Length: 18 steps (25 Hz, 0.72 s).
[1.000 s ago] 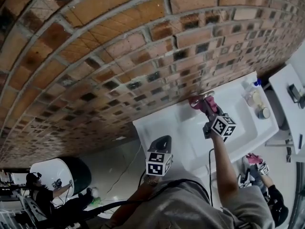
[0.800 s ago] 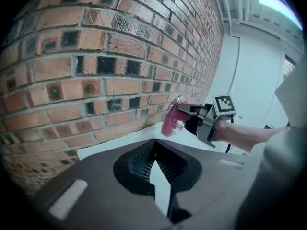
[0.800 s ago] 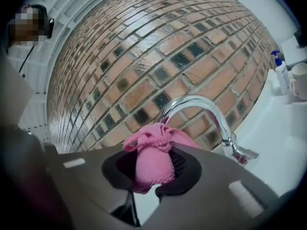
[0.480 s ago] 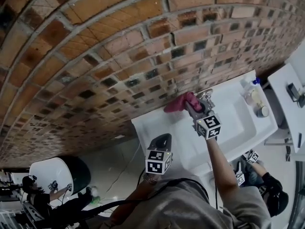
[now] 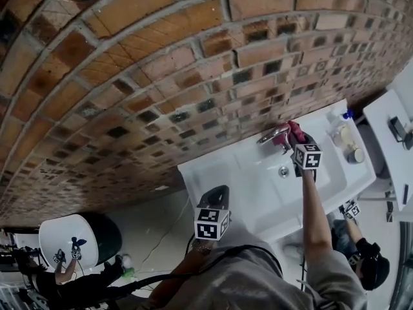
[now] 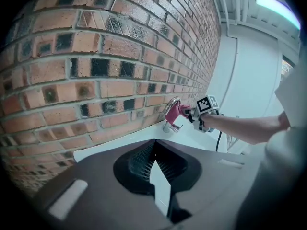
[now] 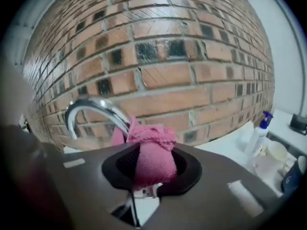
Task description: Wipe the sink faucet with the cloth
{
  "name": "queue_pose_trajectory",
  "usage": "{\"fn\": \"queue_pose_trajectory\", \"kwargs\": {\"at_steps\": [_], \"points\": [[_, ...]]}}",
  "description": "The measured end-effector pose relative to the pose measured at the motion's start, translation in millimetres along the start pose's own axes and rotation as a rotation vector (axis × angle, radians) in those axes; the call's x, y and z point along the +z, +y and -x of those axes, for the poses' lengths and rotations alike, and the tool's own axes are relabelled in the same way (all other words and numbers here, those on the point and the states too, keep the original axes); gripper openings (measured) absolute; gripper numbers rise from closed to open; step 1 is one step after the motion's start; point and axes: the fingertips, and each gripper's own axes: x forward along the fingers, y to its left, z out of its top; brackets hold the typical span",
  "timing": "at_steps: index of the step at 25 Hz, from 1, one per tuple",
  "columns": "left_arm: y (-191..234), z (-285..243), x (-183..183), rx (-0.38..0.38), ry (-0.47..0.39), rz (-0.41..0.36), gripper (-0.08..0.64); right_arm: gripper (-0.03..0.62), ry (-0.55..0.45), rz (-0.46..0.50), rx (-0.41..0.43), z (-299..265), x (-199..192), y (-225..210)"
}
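Note:
A chrome curved faucet [image 5: 272, 135] rises at the back of the white sink [image 5: 219, 173], against the brick wall. My right gripper [image 5: 293, 141] is shut on a pink cloth [image 5: 296, 132] and presses it against the right side of the faucet. In the right gripper view the cloth [image 7: 151, 150] bunches between the jaws and touches the faucet [image 7: 91, 110] at its arch. The left gripper view shows the faucet [image 6: 170, 114] and the cloth [image 6: 183, 111] from afar. My left gripper [image 5: 216, 197] hangs back near the sink's front edge, shut and holding nothing.
A spray bottle [image 7: 260, 128] and small cups [image 7: 274, 156] stand on the sink's right end. The drain [image 5: 283, 171] lies in the basin below the faucet. A white counter [image 5: 387, 118] stands further right. The brick wall [image 5: 161, 76] runs close behind the faucet.
The right gripper swept the cloth left past the faucet, then back right; it now sits at the faucet's right side. The left gripper has stayed put.

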Motion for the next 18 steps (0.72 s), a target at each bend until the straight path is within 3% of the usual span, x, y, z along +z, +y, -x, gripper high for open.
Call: {"fn": "queue_pose_trajectory", "kwargs": {"at_steps": [2,6,10,12,14,16,18], "points": [[-3,-2,-2,-0.007,0.012,-0.006,0.015,0.079,0.048,0.033,0.013,-13,-29,2],[-5,-6,-4,-0.013,0.029,-0.022,0.015,0.075,0.026,0.050,0.070,-25,-44,8],[-11,-11,-2,-0.030,0.037,-0.036,0.015,0.077,0.211,0.177,0.096,-22,-85,-13],[-15,-11,-1,-0.037,0.036,-0.043,0.015,0.076,0.218,0.126,0.079,-15,-92,-18],[-19,-12,1,-0.044,0.033,-0.049,0.015,0.075,0.197,0.049,0.003,-9,-94,-21],[-20,-12,2,-0.046,0.028,-0.050,0.015,0.072,0.162,-0.113,-0.088,-4,-98,-23],[-21,-11,1,-0.045,0.027,-0.047,0.015,0.072,0.129,-0.332,-0.133,2,-107,-19]]}}
